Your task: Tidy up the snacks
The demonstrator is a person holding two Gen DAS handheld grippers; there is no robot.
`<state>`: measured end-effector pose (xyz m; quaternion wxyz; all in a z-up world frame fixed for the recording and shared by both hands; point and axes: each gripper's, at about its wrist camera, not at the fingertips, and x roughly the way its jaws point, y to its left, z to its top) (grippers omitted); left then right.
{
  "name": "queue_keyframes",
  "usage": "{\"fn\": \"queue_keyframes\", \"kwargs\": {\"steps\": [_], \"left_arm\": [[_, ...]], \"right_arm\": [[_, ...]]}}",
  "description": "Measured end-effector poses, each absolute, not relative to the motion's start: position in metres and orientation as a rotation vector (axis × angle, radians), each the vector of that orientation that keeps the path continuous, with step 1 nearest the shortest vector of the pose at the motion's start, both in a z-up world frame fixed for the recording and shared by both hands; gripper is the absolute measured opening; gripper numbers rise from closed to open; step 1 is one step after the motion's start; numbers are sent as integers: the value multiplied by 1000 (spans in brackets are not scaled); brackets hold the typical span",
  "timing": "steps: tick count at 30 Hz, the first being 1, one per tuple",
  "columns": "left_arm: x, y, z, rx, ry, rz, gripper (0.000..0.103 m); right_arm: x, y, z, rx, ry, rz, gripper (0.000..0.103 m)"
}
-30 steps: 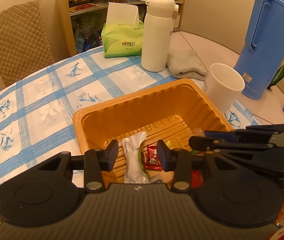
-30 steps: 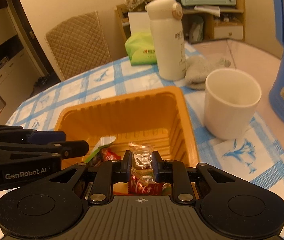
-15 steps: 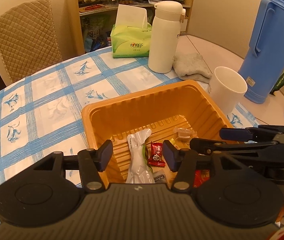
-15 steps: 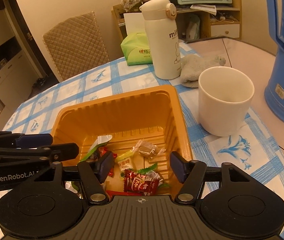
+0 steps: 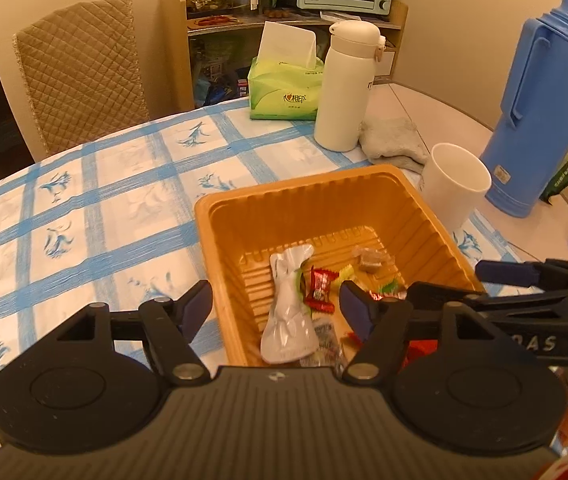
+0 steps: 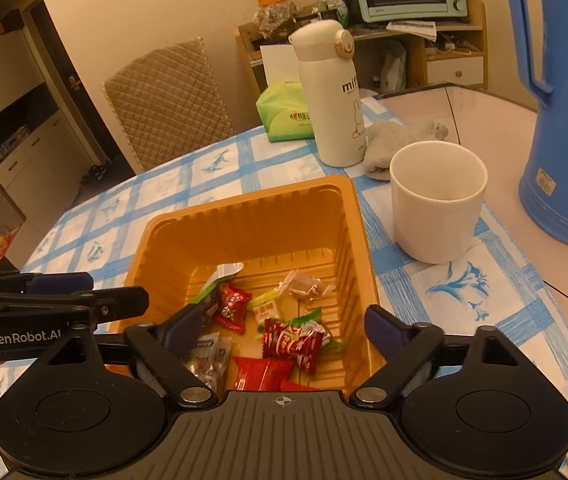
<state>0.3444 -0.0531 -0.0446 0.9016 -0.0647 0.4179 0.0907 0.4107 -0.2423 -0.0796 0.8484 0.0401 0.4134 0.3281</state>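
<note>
An orange plastic tray (image 5: 307,196) (image 6: 252,200) stands on the checked tablecloth and holds several wrapped snacks: a white pouch (image 5: 289,316), red candies (image 5: 319,286) (image 6: 291,342), a clear-wrapped brown candy (image 5: 369,260) (image 6: 305,286) and a red packet (image 6: 262,372). My left gripper (image 5: 276,304) is open and empty above the tray's near left part. My right gripper (image 6: 284,324) is open and empty above the tray's near edge. Each gripper shows side-on in the other's view.
A white cup (image 6: 437,200) stands right of the tray, a blue thermos jug (image 5: 539,100) beyond it. A white bottle (image 5: 343,84), a green tissue pack (image 5: 284,92) and a grey cloth (image 5: 393,140) lie behind. A chair (image 5: 80,72) stands at the table's far left.
My right gripper opened and let the clear-wrapped brown candy fall into the tray. Both grippers have drawn back and up from the tray, and my left jaws have opened wider.
</note>
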Motion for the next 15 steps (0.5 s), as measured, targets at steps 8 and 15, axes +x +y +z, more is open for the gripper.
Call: {"fn": "queue_keyframes", "kwargs": {"steps": [8, 15], "left_arm": [[298, -64, -25, -83, 837, 191, 68], [247, -59, -12, -86, 840, 236, 68]], "right_arm": [[381, -257, -65, 90, 854, 699, 91], [342, -266, -50, 111, 848, 704, 92]]}}
